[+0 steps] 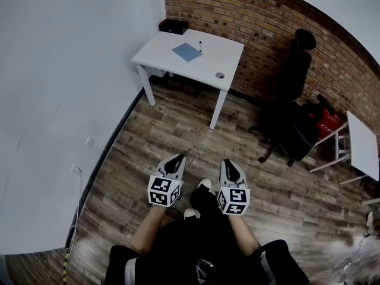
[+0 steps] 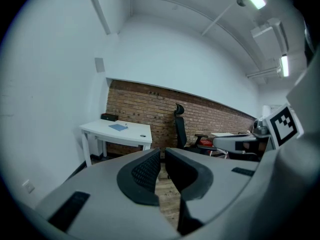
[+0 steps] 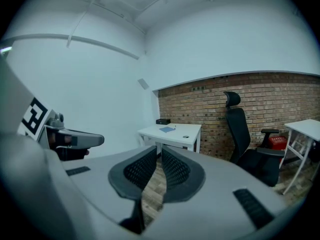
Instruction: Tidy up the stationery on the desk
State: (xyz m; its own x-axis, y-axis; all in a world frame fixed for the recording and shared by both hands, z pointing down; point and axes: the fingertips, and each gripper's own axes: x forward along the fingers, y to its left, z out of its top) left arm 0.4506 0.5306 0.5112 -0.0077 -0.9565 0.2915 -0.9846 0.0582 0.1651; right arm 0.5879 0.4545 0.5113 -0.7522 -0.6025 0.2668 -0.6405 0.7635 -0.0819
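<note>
Standing well back from the white surface (image 1: 208, 61), which is lying at 12 o'clock across a stretch of wooden floor (image 1: 178, 129). By my reading the tidying is not yet under way.

Claws: the left claw (image 1: 176, 159) and right claw (image 1: 230, 166) are hanging side by side in front of the person, both pointing toward 12 o'clock. The left is sitting narrow, with only a thin slit between the pads and nothing in it. The right is sitting with its pads together, also empty.

Stationery, all well apart from the claws:
- The blue notebook (image 1: 187, 51) is lying flat near the middle of the surface.
- The pen (image 1: 200, 45) is lying just beside it, at the notebook's 2 o'clock.
- The small round item (image 1: 220, 75), too small to name, is sitting at the notebook's 4 o'clock, close to the near edge.
- The black box (image 1: 173, 26) is sitting at the 10 o'clock corner, against the brick wall (image 1: 249, 16).

Risks I am expecting:
- Round item: any nudge while reaching past could be sending it off the edge.
- Pen: it is looking thin, so an off-centre pinch could be rolling it away.
- Notebook: being flat, it may be sliding under the pads and shoving the pen.
- The office chair (image 1: 294, 100) at 2 o'clock is crowding a wide approach.
- Both claws are needing to open before any grasp.
</note>
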